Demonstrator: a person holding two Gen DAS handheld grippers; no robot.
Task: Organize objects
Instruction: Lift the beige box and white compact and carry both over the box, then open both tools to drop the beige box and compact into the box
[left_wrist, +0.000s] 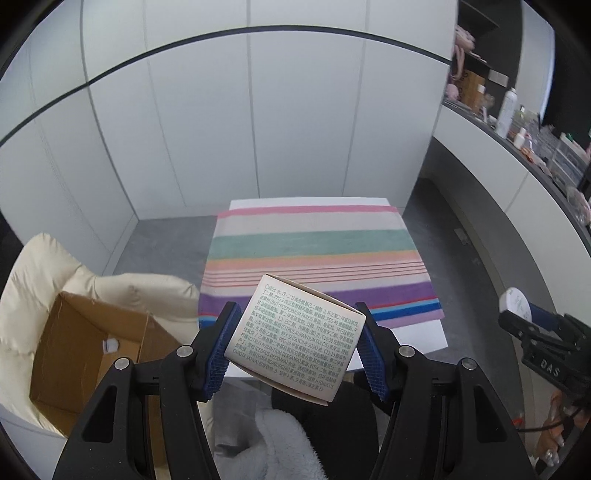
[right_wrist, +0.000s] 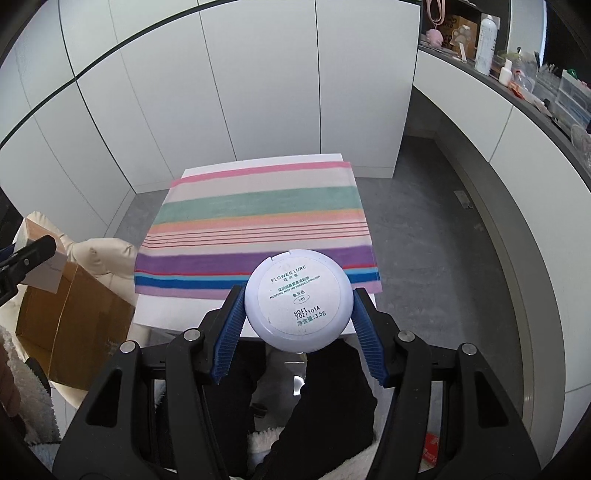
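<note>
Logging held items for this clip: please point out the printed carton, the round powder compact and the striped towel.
printed carton (left_wrist: 295, 332): left wrist view, on its text-covered face.
round powder compact (right_wrist: 296, 300): right wrist view, on its labelled underside.
striped towel (right_wrist: 258, 201): right wrist view, on the green stripe.

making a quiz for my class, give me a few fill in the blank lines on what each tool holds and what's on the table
The left tool is shut on a small ____ printed with an ingredient list.
The right tool grips a ____ powder compact.
A ____ towel covers the white table.
The cardboard box sits on the ____ side.

Missing words: box; round; striped; left
</note>
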